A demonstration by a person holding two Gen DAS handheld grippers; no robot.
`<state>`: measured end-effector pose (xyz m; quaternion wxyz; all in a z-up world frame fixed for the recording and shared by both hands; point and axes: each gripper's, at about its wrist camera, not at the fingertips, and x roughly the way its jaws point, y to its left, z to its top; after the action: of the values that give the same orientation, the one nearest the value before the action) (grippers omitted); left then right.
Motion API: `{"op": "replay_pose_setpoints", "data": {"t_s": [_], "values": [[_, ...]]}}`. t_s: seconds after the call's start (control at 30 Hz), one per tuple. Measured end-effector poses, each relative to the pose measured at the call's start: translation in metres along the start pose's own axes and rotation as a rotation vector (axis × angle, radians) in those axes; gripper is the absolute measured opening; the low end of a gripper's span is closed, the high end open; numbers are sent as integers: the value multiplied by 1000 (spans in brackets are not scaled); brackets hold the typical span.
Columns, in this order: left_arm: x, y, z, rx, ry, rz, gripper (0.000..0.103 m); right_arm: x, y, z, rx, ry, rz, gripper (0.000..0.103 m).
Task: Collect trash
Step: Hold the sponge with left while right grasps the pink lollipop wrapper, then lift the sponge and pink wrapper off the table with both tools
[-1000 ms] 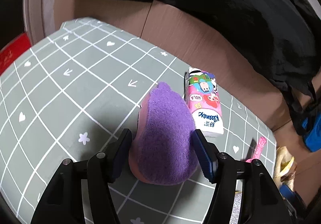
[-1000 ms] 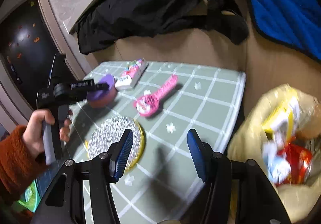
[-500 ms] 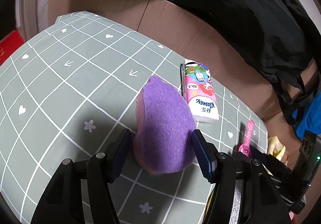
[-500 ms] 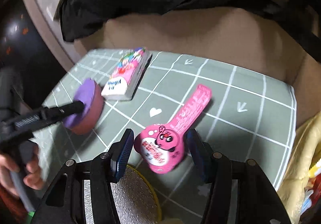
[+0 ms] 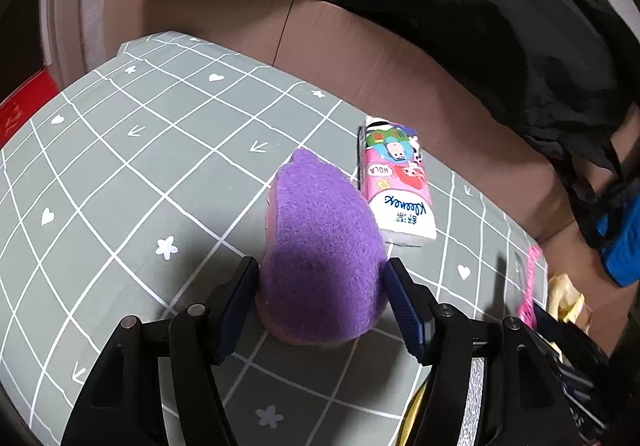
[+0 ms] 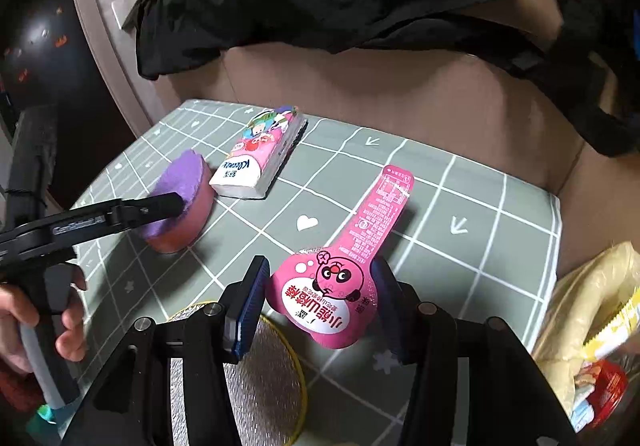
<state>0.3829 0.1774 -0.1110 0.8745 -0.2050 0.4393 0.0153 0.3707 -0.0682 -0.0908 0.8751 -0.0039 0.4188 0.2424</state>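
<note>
Trash remained on the desk [image 6: 480,202]: each hand-held gripper straddled an item unclamped, left [image 5: 320,286] around a sponge [image 5: 320,246], right [image 6: 318,286] around a pink wrapper [image 6: 340,278], beside a part-filled bag [image 6: 592,310].

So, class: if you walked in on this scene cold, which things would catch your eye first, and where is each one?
The purple sponge sits between the left gripper fingers on the grey grid cloth, beside a cartoon-printed tissue pack. In the right wrist view, a bright pink panda-faced wrapper lies between the right gripper fingers. At the table's right edge is a yellowish bag holding wrappers.
</note>
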Motion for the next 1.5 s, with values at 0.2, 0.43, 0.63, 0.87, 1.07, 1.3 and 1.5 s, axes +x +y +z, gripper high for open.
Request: {"op": "replay_pose_setpoints", "data": {"t_s": [0.2, 0.43, 0.63, 0.87, 1.07, 1.3, 1.5], "values": [[1, -2, 1, -23, -5, 16, 64, -16, -11, -10, 30, -22, 22, 49], [-24, -9, -1, 24, -96, 39, 30, -36, -21, -10, 48, -65, 29, 49], [-45, -17, -8, 103, -155, 64, 22, -53, -19, -11, 38, -93, 28, 49], [-79, -32, -17, 200, -270, 73, 21, -70, -17, -16, 23, -126, 14, 49], [-113, -50, -24, 266, -367, 75, 20, -87, -13, -12, 8, -163, 15, 49], [-168, -85, -25, 352, -516, 41, 20, -121, 1, 6, -60, -239, 1, 49], [-197, -113, -23, 368, -576, -14, 20, -166, 6, 18, -132, -331, -41, 49]]}}
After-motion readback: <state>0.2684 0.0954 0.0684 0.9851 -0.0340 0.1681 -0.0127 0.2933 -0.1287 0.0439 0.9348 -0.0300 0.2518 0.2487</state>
